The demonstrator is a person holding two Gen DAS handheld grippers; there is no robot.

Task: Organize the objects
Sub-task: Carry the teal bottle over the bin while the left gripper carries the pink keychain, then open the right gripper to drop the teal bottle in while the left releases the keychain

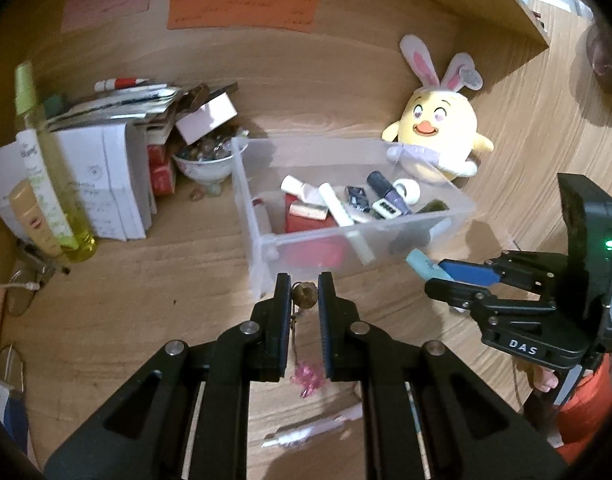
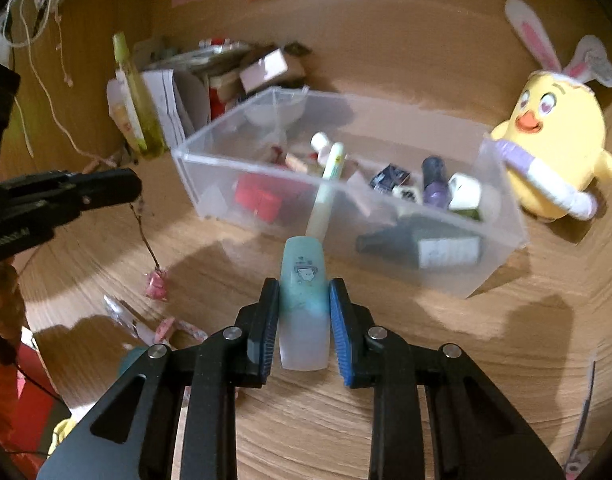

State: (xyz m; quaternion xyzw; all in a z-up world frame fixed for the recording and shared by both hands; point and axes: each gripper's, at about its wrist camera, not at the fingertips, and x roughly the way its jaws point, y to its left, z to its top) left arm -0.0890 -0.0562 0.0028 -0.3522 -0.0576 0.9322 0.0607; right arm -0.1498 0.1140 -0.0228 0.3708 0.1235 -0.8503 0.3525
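Clear plastic bin (image 1: 262, 216) sits on the wooden desk (image 1: 146, 300), already stocked with small items, plush chick (image 1: 441, 136) at its 2 o'clock. Right gripper (image 2: 302, 316) is clamped on a pale blue tube (image 2: 304, 280) at the bin's 6 o'clock. Left gripper (image 1: 304, 300) pinches a bead charm chain (image 1: 304, 294), pink end dangling

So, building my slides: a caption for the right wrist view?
Right hand-held gripper holds a pale blue tube just short of the clear plastic box of small items.
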